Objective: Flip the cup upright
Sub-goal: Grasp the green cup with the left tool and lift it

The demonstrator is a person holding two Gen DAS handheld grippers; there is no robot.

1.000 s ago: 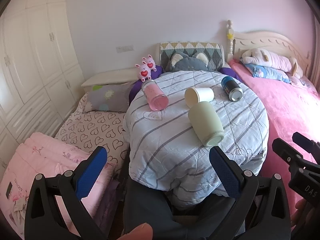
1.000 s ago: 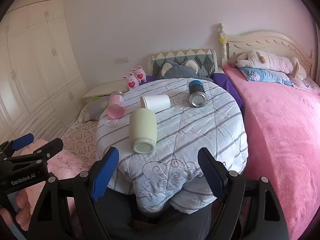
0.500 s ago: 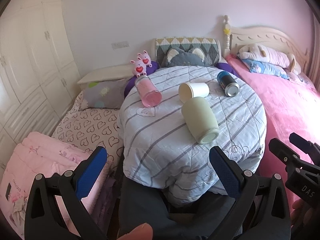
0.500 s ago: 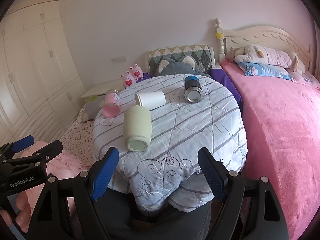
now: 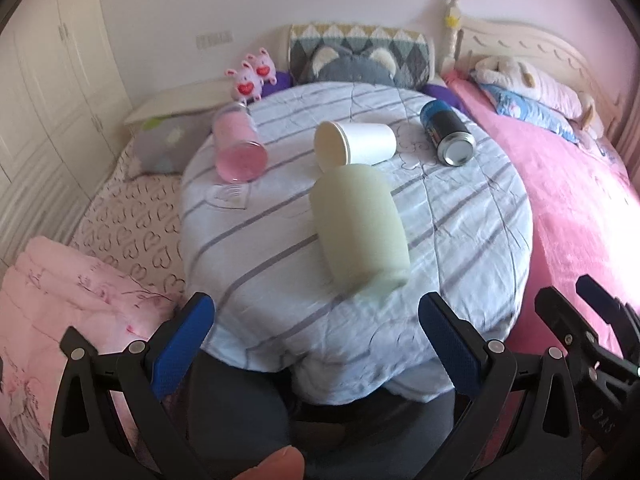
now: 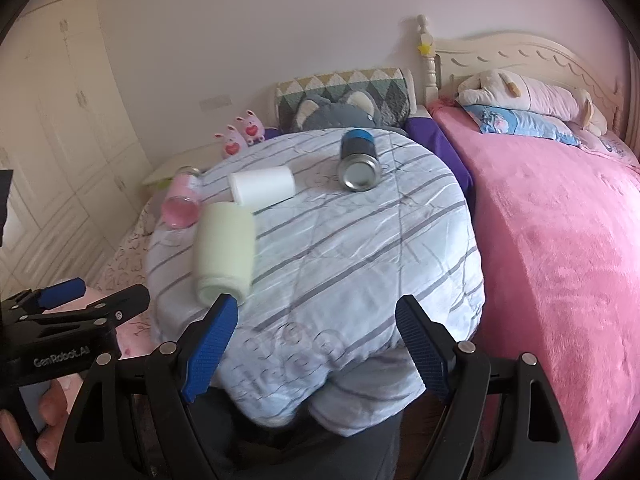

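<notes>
Both the left tongs and right tongs gape wide, holding nothing; the green cup lies on its side near the counter's front edge, just beside a white cup

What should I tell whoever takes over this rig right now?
Left gripper: open, empty, short of the table.
Right gripper: open, empty, also short of it.
On the table, all lying on their sides: green cup nearest, white cup behind it, pink cup to the left, can to the right.
Done: nothing is upright.
Left: grasp a cup and stand it up; the green cup looks the easiest reach.
</notes>
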